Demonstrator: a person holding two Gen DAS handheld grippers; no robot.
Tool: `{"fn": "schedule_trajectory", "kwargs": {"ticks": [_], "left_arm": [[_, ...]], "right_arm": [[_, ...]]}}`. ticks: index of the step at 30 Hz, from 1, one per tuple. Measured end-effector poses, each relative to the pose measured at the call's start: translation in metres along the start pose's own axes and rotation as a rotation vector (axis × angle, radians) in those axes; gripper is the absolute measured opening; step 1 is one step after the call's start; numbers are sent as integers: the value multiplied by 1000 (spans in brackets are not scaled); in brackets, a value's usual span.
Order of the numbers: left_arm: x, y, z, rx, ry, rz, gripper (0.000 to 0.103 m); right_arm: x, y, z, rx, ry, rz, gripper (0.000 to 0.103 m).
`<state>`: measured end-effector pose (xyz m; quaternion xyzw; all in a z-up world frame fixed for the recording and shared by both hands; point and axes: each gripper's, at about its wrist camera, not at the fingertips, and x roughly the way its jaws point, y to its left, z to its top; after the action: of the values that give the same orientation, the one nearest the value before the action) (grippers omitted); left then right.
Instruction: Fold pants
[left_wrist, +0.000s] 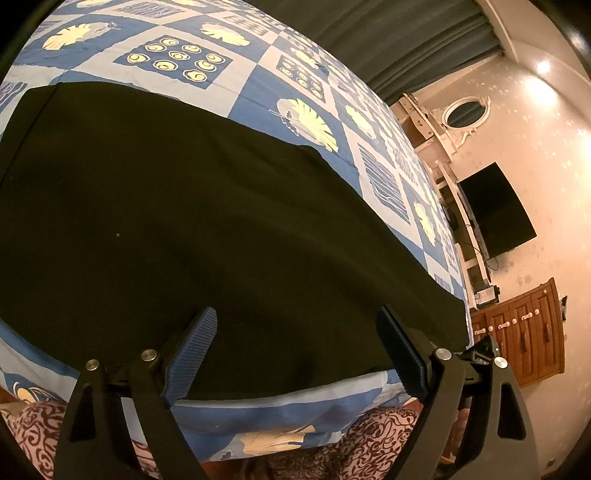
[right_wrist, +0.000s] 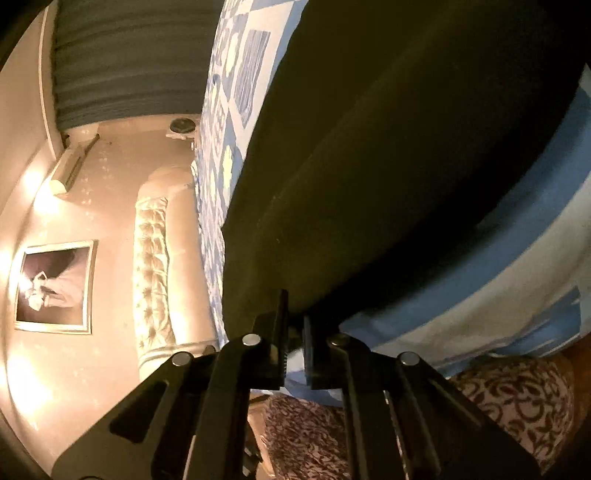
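Note:
Black pants (left_wrist: 192, 229) lie flat on a blue and white patterned bedspread (left_wrist: 258, 85). My left gripper (left_wrist: 295, 328) is open, its two blue-padded fingers (left_wrist: 192, 354) spread over the near edge of the pants, holding nothing. In the right wrist view the pants (right_wrist: 388, 147) fill the upper right. My right gripper (right_wrist: 293, 314) has its jaws nearly together at the pants' near edge; dark cloth sits right at the fingertips.
The bedspread's near edge (left_wrist: 280, 410) hangs over a maroon patterned skirt (left_wrist: 373, 439). A wall TV (left_wrist: 495, 210), wooden cabinet (left_wrist: 524, 332) and mirror (left_wrist: 465, 112) stand to the right. A tufted headboard (right_wrist: 155, 273) and framed picture (right_wrist: 55, 284) show in the right wrist view.

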<state>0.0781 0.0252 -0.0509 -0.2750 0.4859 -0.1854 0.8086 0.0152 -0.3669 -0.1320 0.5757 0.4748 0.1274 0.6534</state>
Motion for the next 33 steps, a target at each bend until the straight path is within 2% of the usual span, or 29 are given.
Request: {"fn": "schedule_trajectory", "kwargs": {"ticks": [4, 8, 10, 11, 13, 14, 17, 21, 23, 25, 29, 30, 31, 33], "left_arm": [[0, 0, 0, 13, -1, 7, 87], [0, -4, -3, 48, -5, 28, 87], [0, -6, -5, 64, -6, 35, 87], [1, -6, -5, 68, -6, 36, 87], [2, -6, -5, 67, -6, 36, 87], [2, -6, -5, 65, -7, 36, 87], [2, -5, -5, 54, -10, 33, 87], [2, -6, -8, 55, -16, 39, 87], [1, -7, -9, 58, -20, 42, 87], [1, -7, -10, 63, -25, 46, 87], [2, -9, -12, 75, -30, 57, 87], [2, -9, -12, 77, -31, 59, 87], [2, -10, -12, 79, -32, 62, 87], [2, -10, -12, 80, -31, 65, 87]], "right_arm": [[1, -16, -4, 49, 26, -13, 6], [-2, -13, -5, 36, 31, -17, 8], [-5, -4, -5, 23, 34, -8, 15], [-9, 5, -4, 1, 23, -4, 27], [-35, 9, 3, -41, -24, 10, 32], [-51, 10, 8, -60, -65, 11, 32], [-127, -8, 37, -44, -302, -15, 36], [-240, -70, 75, 143, -688, -82, 36], [-265, -88, 84, 188, -756, -105, 36], [-277, -103, 93, 216, -765, -94, 36], [-270, -109, 104, 216, -718, -79, 33], [-268, -111, 106, 219, -707, -72, 15], [-266, -112, 109, 216, -695, -65, 11], [-267, -107, 116, 182, -696, -66, 10]]}}
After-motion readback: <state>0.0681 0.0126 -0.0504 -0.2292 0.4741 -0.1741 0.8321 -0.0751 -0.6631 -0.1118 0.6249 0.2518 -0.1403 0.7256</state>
